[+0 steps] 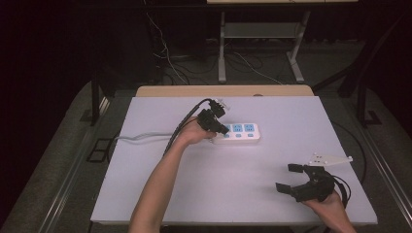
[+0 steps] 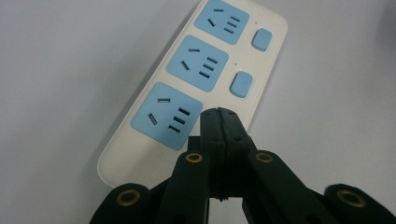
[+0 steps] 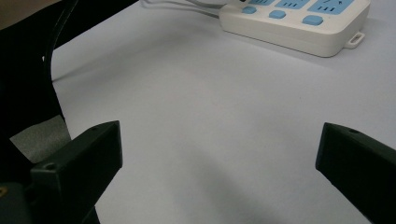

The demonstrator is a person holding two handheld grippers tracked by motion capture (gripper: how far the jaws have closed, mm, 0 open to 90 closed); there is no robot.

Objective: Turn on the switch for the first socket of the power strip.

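Dark floor and loose cables are seen behind a pale grey table (image 1: 233,184), whose wooden far edge is lit. On the table, towards its far middle, a white power strip (image 1: 241,132) is laid lengthwise, with three blue sockets (image 2: 166,115) in a row and blue switches (image 2: 241,84) beside them; its grey cord (image 1: 141,138) is led off to the left. The left gripper (image 1: 218,130) is held at the strip's left end, its fingers (image 2: 211,122) pressed together with nothing between them. In the left gripper view their tips are seen over the strip's edge, just beside the nearest socket; whether the strip is touched cannot be told. The right gripper (image 1: 290,178) is kept near the table's front right corner, well apart from the strip, its fingers (image 3: 88,154) spread wide over bare table and holding nothing.
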